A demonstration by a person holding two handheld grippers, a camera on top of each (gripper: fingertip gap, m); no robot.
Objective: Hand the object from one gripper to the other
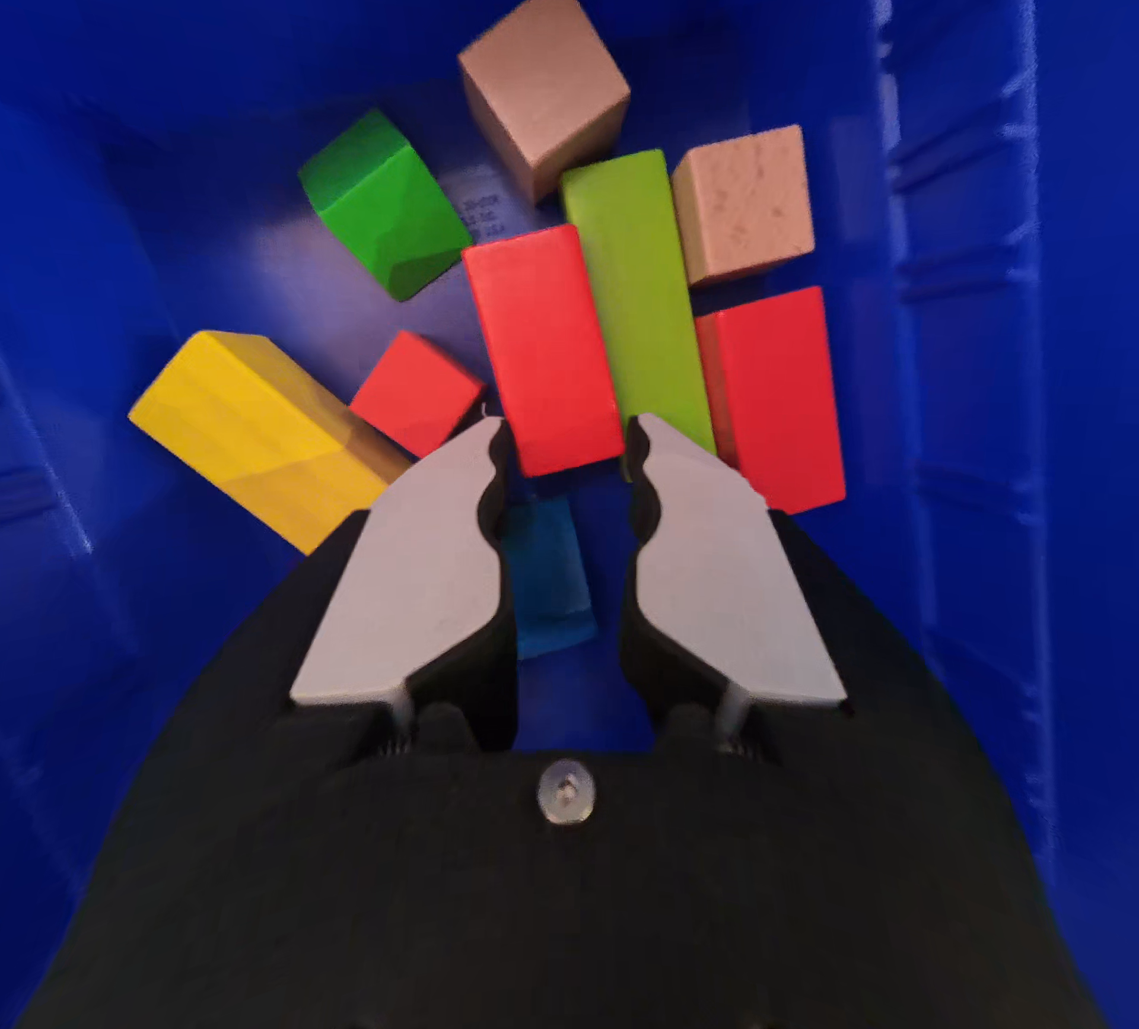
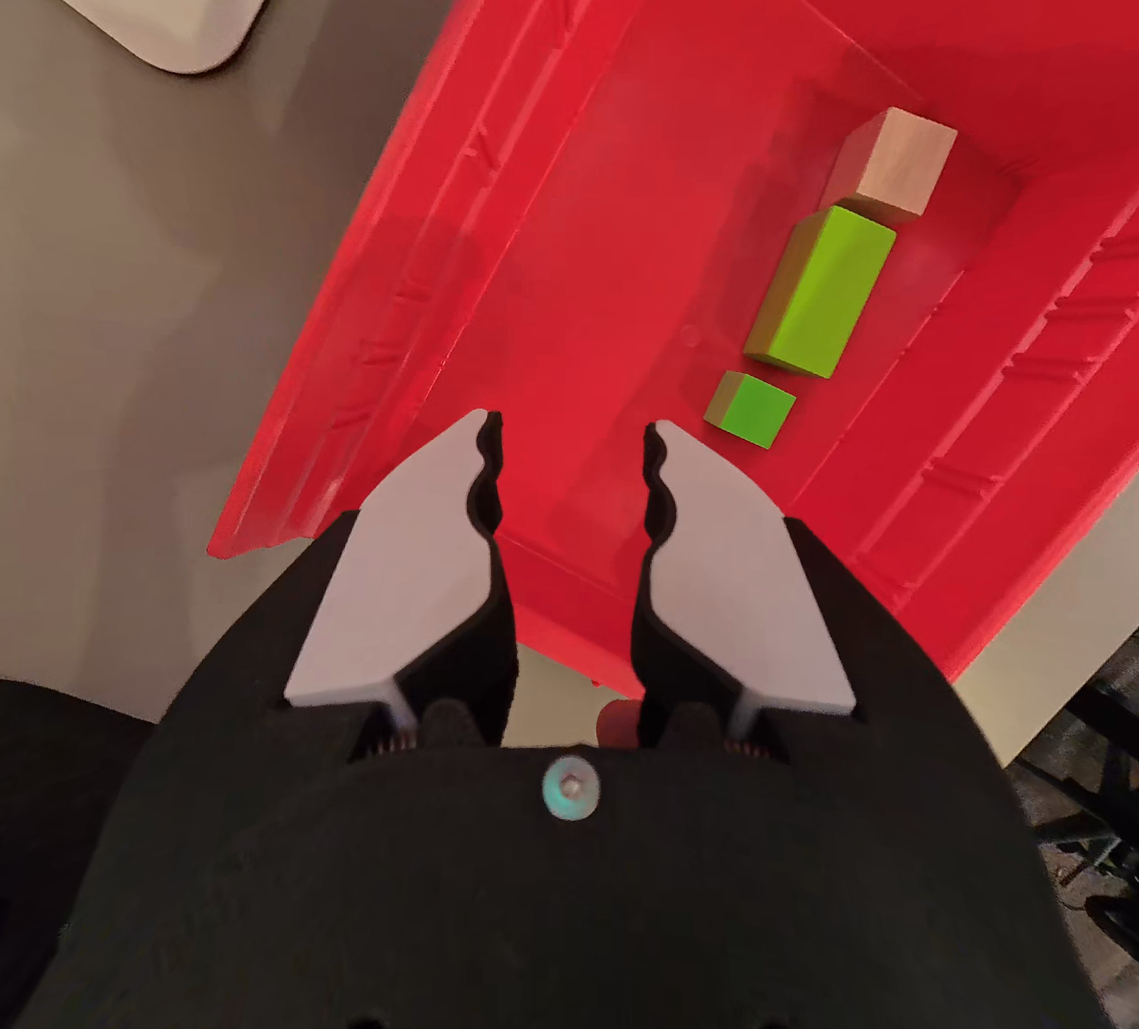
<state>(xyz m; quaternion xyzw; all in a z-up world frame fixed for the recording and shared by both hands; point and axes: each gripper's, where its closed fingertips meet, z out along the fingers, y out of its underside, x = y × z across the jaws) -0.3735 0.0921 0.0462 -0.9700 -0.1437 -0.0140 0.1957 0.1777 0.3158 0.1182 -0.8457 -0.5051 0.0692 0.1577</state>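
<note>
In the left wrist view my left gripper (image 1: 570, 432) is down inside a blue bin (image 1: 185, 136). Its two pads sit against the long sides of a red oblong block (image 1: 536, 346), at the block's near end. This block lies beside a light green long block (image 1: 635, 290). In the right wrist view my right gripper (image 2: 570, 432) is open and empty above a red bin (image 2: 616, 198). A plain wooden cube (image 2: 903, 161), a light green oblong block (image 2: 823, 290) and a small green cube (image 2: 752, 410) lie in the red bin.
The blue bin also holds a yellow block (image 1: 246, 432), a small red block (image 1: 416, 392), a dark green block (image 1: 382, 204), two plain wooden cubes (image 1: 542, 81), another red block (image 1: 776, 395) and a blue block (image 1: 545, 574) under the fingers. A grey tabletop (image 2: 154, 321) lies left of the red bin.
</note>
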